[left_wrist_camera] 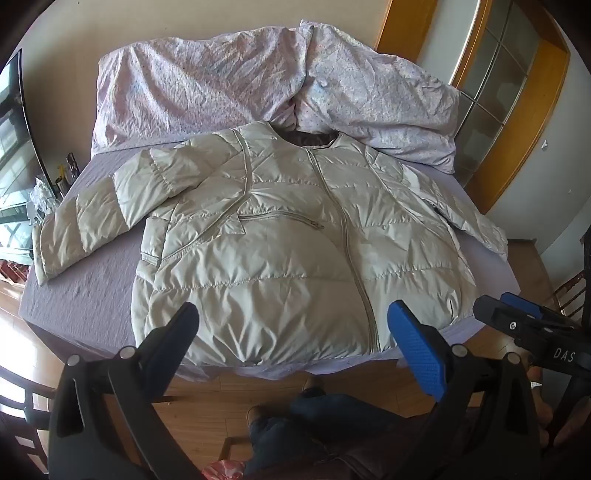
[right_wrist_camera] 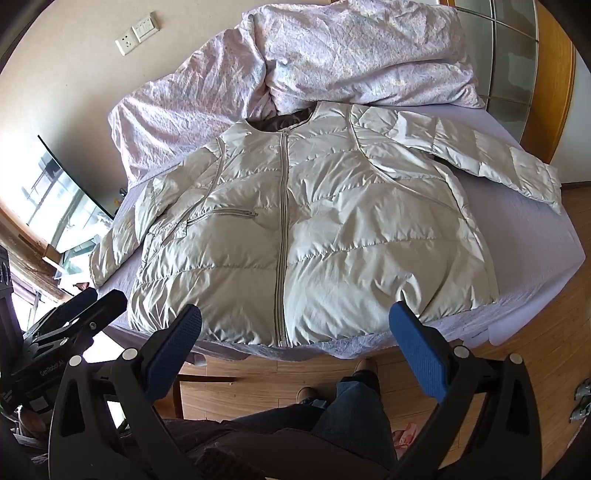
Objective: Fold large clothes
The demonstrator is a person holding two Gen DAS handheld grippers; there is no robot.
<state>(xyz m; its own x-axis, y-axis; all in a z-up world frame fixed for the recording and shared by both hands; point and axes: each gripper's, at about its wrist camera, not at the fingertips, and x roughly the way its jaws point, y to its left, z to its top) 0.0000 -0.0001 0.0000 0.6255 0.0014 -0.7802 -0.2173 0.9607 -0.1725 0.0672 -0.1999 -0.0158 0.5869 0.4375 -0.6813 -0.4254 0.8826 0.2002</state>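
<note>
Jacket (left_wrist_camera: 280,254) flat on lavender bed (left_wrist_camera: 85,295)

Home bedroom, bed (left_wrist_camera: 85,295) with crumpled duvet (left_wrist_camera: 221,81), wooden floor (right_wrist_camera: 517,354), wall sockets (right_wrist_camera: 137,32)

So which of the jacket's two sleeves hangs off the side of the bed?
The right sleeve: its cuff juts past the mattress edge over the wooden floor. The left sleeve lies wholly on the bed sheet.

We read "DAS" on the black right gripper (left_wrist_camera: 517,314); on the black left gripper (right_wrist_camera: 92,299), seemingly "GenRobot.AI", small and skewed.
</note>
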